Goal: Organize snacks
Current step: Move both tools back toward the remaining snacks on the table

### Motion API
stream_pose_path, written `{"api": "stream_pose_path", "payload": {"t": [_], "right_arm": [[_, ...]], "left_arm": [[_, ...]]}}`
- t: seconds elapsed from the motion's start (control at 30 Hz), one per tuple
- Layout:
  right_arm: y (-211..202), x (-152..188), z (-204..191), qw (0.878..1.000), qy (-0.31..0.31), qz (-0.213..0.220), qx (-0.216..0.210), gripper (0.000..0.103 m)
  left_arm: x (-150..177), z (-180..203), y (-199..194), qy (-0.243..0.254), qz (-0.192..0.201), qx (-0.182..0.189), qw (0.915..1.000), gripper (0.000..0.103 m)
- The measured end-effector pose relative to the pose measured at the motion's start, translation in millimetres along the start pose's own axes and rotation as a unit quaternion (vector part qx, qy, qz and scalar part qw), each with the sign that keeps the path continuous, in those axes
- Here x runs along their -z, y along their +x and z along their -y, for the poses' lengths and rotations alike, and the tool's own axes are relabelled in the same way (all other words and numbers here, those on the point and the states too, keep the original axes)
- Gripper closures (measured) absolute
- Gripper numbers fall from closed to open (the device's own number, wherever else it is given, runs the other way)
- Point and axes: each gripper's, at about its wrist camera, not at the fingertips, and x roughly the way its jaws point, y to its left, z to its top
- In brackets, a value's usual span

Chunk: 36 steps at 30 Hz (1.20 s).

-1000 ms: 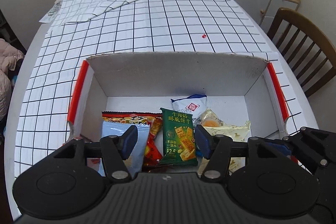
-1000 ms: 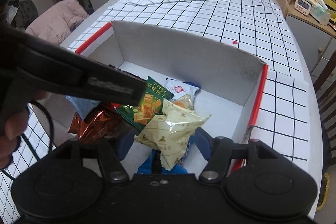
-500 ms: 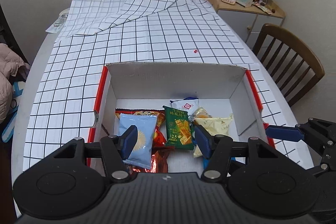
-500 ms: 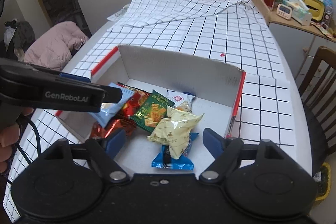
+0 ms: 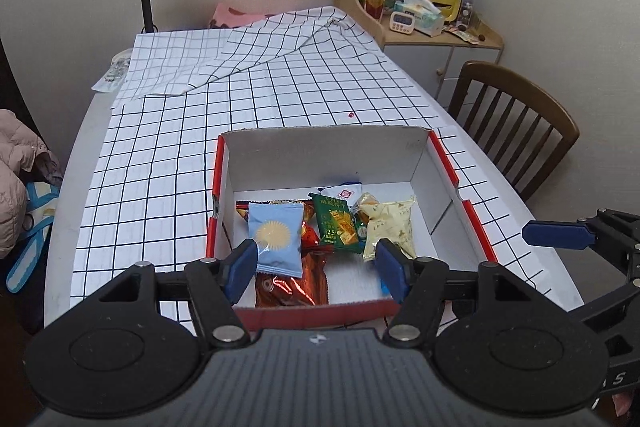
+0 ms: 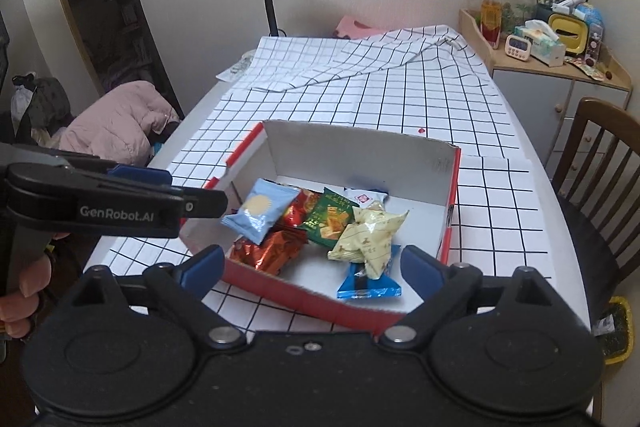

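Looks close to finished. Six snack packets lying inside the red-and-white box (image 5: 448, 163) on the checked desk (image 5: 160, 187): pale blue packet (image 5: 276, 239) on top of the red foil packets (image 5: 292, 283), green cracker packet (image 5: 334, 225) in the middle, white-and-blue packet (image 5: 344, 193) toward the back wall, cream packet (image 6: 370, 239) draped over the bright blue one (image 6: 370, 285). No snack visible on the cloth outside the box (only a tiny red speck beyond it). Left gripper (image 5: 316, 265) above the box's near edge, jaws opening, nothing between them. Right gripper (image 6: 312, 267) likewise over the near rim, jaws opening wide and empty. Probably little left: perhaps straightening the overlapping packets into neater rows, though hard to say whether that counts as required.
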Motion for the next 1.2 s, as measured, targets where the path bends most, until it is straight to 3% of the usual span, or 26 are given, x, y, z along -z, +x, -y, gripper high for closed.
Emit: {"api": "stream_pose_path", "payload": {"t": [0.13, 0.47, 0.6, 0.97, 1.2], "right_arm": [[-13.9, 8.7, -10.1, 1.000, 0.005, 0.011, 0.008, 0.003], [-31.6, 37.1, -30.1, 0.999, 0.019, 0.021, 0.018, 0.000], [-31.9, 53.2, -35.0, 0.999, 0.027, 0.017, 0.023, 0.000], [-8.1, 105.0, -35.8, 0.998, 0.038, -0.023, 0.050, 0.004], [21.3, 131.3, -35.9, 0.995, 0.028, -0.059, 0.071, 0.010]], "left_arm": [[13.6, -6.2, -21.4, 0.001, 0.020, 0.005, 0.9998, 0.028], [52.4, -34.4, -52.9, -0.023, 0.034, 0.025, 0.9989, 0.025], [68.9, -49.4, -57.1, -0.040, 0.033, 0.024, 0.9984, 0.011], [120.0, -72.9, -33.1, -0.042, -0.021, 0.003, 0.9989, 0.010], [143.9, -65.8, -10.1, -0.004, -0.052, -0.020, 0.9984, 0.010]]}}
